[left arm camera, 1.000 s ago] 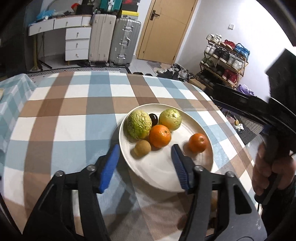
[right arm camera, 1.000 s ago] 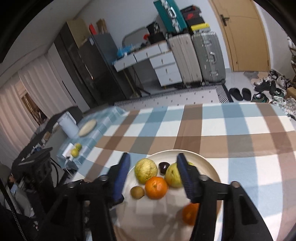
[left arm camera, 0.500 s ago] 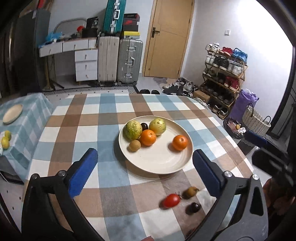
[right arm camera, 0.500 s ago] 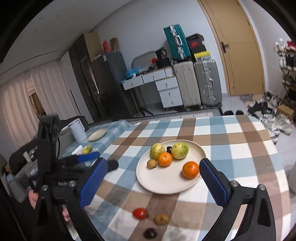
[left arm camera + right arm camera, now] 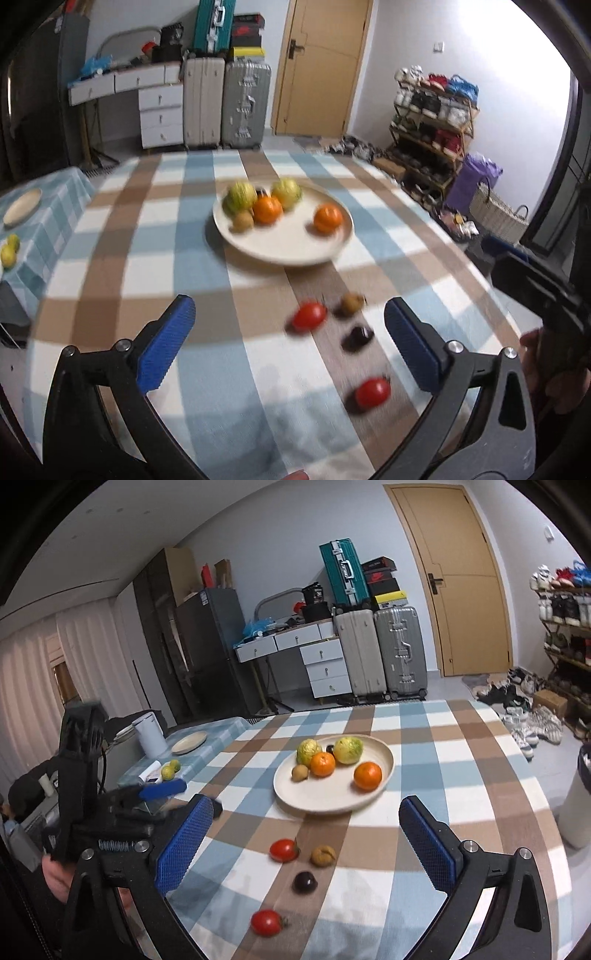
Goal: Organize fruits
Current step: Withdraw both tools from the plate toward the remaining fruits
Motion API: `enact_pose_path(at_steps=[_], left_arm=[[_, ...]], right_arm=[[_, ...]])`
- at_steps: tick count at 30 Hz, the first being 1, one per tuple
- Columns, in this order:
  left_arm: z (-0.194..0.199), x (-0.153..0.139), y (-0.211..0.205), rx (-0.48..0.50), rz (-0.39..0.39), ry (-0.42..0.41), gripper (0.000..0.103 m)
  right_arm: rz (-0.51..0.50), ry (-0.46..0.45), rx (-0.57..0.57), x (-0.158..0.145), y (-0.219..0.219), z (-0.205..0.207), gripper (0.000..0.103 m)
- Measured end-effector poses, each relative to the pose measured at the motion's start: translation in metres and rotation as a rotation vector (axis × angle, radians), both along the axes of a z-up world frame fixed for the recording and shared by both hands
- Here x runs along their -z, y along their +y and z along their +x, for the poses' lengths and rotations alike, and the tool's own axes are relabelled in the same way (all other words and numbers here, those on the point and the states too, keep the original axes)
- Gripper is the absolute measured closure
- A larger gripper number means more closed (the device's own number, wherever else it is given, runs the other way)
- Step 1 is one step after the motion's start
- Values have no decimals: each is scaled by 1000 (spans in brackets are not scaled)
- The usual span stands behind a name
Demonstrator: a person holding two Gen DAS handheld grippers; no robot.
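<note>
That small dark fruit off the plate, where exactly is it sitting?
In the right wrist view the dark fruit lies on the checked tablecloth, nearer the camera than the plate, just below the wrinkled brown fruit and between two tomatoes.

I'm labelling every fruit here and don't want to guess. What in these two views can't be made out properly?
- Dark fruit on the plate: right view, mostly hidden behind the orange and green fruits.
- Loose fruits on the tablecloth, such as the brown one: left view, motion blur smears their outlines.
- Small yellow fruits on the side table: too small to identify.
- Left claw: right view, blurred and partly hidden by the right claw.
</note>
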State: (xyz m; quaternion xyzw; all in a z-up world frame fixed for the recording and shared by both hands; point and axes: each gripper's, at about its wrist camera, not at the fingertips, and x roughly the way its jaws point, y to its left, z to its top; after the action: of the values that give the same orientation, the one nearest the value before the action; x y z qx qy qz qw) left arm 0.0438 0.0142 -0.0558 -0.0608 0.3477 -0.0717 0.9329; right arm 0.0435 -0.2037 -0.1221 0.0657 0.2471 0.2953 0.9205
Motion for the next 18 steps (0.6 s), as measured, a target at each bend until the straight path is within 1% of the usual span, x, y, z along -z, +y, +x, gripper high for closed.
enact_pose_path(at_steps=[3,6,13,18], left_arm=[[-8,20,-7,20,-32,57,1],[-11,33,-14,38,-26,82,1],[-12,48,-29,93,-12,119,1],[-13,54,-36,118,-23,135,1]], right_arm=[[-33,16,9,11,0,-6,0],[-41,33,15,21,-1,-11,0],[-37,71,46,40,-10,-16,0],[-34,108,63,51,-17,-16,0]])
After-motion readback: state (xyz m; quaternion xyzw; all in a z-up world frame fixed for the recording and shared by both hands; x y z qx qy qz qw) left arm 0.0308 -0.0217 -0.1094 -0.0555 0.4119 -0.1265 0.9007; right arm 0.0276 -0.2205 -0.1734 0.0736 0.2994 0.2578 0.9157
